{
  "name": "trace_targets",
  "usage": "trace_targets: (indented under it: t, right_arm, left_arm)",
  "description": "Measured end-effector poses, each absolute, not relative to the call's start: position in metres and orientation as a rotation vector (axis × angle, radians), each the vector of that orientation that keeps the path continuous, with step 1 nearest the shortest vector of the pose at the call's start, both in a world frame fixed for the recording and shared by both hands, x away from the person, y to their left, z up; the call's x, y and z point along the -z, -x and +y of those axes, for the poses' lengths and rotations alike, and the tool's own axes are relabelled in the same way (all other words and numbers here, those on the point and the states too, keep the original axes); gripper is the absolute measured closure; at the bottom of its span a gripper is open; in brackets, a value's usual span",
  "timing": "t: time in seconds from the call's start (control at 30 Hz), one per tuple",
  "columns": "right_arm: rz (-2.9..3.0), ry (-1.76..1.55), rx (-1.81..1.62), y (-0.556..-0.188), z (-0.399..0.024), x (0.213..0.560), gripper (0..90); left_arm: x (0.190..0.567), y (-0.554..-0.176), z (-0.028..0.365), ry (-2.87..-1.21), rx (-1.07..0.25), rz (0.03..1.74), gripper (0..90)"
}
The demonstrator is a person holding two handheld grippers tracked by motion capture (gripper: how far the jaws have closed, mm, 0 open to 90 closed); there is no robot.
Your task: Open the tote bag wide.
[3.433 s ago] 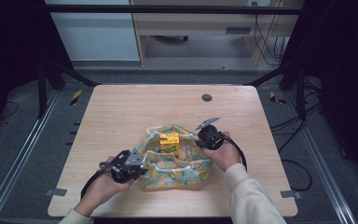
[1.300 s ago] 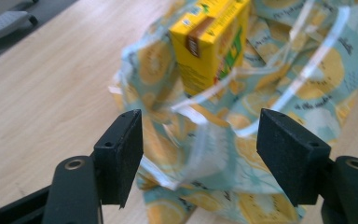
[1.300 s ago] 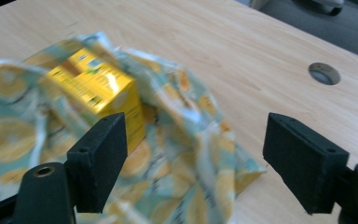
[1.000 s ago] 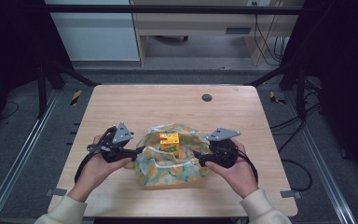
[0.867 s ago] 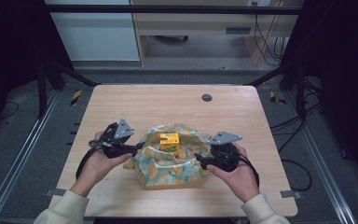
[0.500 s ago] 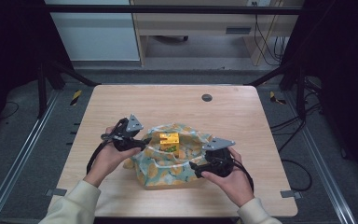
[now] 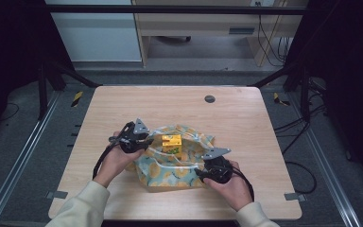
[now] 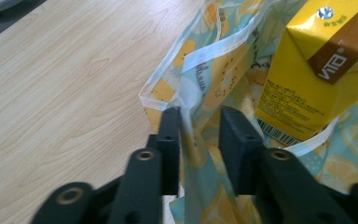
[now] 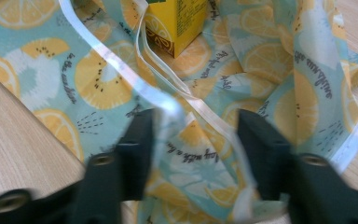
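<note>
A teal cloth bag (image 7: 168, 172) printed with orange and kiwi slices lies spread on the near half of the wooden table (image 7: 170, 106). A yellow drink carton (image 7: 171, 143) stands on it. My left gripper (image 7: 144, 142) is at the cloth's far-left edge. In the left gripper view its jaws stand partly open around a raised white-hemmed fold of cloth (image 8: 186, 100), beside the carton (image 8: 317, 60). My right gripper (image 7: 201, 171) is at the cloth's near-right part, wide open (image 9: 196, 126) over the cloth (image 9: 270, 70), with a white hem strip (image 9: 121, 74) running in between the jaws. The carton (image 9: 177, 23) stands beyond.
A small dark round disc (image 7: 210, 99) is set in the table near its far edge. Bare wood lies all around the cloth. Black cables trail from both grippers along the person's forearms. Dark frame legs and floor cables surround the table.
Both grippers have come in from the cloth's two sides onto it. The left went to the far-left edge by the carton, the right to the near-right part. The cloth looks flatter.
</note>
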State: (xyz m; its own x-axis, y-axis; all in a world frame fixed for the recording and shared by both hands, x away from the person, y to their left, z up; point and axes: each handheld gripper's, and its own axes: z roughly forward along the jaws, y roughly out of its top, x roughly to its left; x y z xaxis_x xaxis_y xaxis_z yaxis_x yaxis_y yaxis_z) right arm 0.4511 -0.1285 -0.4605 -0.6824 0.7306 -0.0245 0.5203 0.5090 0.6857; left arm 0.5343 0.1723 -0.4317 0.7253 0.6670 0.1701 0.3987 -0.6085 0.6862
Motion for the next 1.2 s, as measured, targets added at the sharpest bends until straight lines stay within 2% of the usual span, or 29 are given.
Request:
trace_targets:
  t: [0.07, 0.17, 0.4, 0.6, 1.2]
  right_arm:
    - [2.443, -1.039, -0.962, -0.451, -0.129, 0.461, 66.9]
    - [2.458, -1.024, -0.969, -0.451, -0.13, 0.462, 76.2]
    - [2.482, -1.014, -0.964, -0.451, -0.133, 0.467, 85.8]
    - [2.518, -1.016, -0.965, -0.45, -0.135, 0.475, 89.2]
    - [2.544, -1.019, -0.985, -0.446, -0.14, 0.476, 90.0]
  left_arm:
    - [0.432, -0.534, 0.173, -2.3, -0.542, 0.805, 83.1]
    - [0.434, -0.533, 0.173, -2.311, -0.535, 0.811, 88.8]
    - [0.443, -0.535, 0.178, -2.313, -0.54, 0.844, 89.7]
    - [0.449, -0.537, 0.182, -2.311, -0.543, 0.863, 89.7]
    - [0.463, -0.54, 0.193, -2.324, -0.53, 0.914, 89.7]
